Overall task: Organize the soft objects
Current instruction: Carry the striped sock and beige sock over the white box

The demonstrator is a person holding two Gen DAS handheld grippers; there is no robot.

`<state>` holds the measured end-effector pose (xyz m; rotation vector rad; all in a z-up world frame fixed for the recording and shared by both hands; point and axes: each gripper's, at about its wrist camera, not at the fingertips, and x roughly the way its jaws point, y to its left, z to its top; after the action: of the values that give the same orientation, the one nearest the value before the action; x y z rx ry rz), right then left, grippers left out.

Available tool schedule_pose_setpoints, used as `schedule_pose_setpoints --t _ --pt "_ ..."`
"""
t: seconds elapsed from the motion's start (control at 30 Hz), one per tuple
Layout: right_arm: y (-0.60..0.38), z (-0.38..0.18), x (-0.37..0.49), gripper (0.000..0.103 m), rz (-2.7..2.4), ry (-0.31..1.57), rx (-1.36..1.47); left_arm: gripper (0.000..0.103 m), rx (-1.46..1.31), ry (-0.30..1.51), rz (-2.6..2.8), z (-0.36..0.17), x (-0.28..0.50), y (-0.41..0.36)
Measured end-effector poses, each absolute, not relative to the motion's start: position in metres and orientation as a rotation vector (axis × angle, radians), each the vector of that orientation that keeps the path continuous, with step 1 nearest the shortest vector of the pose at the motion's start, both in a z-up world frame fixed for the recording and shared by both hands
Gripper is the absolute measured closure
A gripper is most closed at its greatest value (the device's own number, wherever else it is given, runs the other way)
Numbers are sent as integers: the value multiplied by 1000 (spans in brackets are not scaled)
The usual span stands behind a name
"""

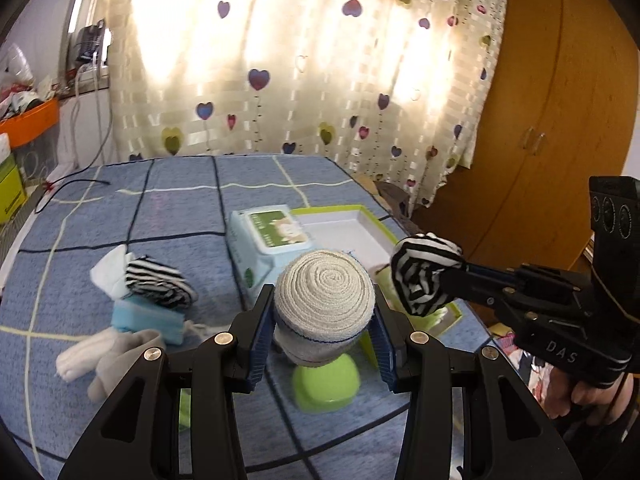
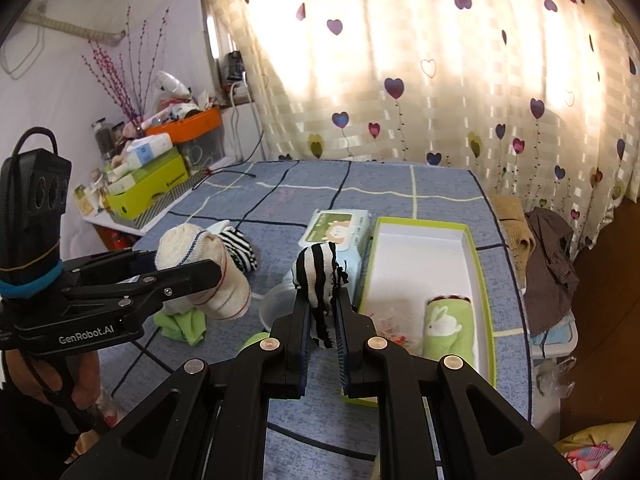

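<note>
a rolled cream sock (image 1: 324, 300) is clamped between the wide-set left tongs (image 1: 320, 322), held above the blue checked bed (image 1: 168, 216). a striped sock bundle (image 2: 318, 280) is pinched in the nearly closed right tongs (image 2: 323, 312), beside the green-rimmed box (image 2: 478, 248), where a green rabbit towel (image 2: 444, 326) is lying.
</note>
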<state>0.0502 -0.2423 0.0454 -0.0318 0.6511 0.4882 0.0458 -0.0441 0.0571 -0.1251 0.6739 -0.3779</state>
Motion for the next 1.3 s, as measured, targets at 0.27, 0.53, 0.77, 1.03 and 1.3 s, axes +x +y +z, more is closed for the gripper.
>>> schedule_pose_setpoints --t 0.27,0.53,0.77,1.03,1.3 --pt "-263 41 57 92 458 650 -12 58 -90 692 -427 63 61 -77" --pt "-283 36 76 92 433 658 3 58 -66 713 -450 67 81 -98" --pt "-295 29 98 92 420 672 9 58 -44 727 -453 68 106 -112" --pt "-314 18 130 92 396 696 28 58 -22 776 -455 62 144 -129" --pt "-325 -4 171 92 389 742 49 58 1 835 -446 46 181 -148"
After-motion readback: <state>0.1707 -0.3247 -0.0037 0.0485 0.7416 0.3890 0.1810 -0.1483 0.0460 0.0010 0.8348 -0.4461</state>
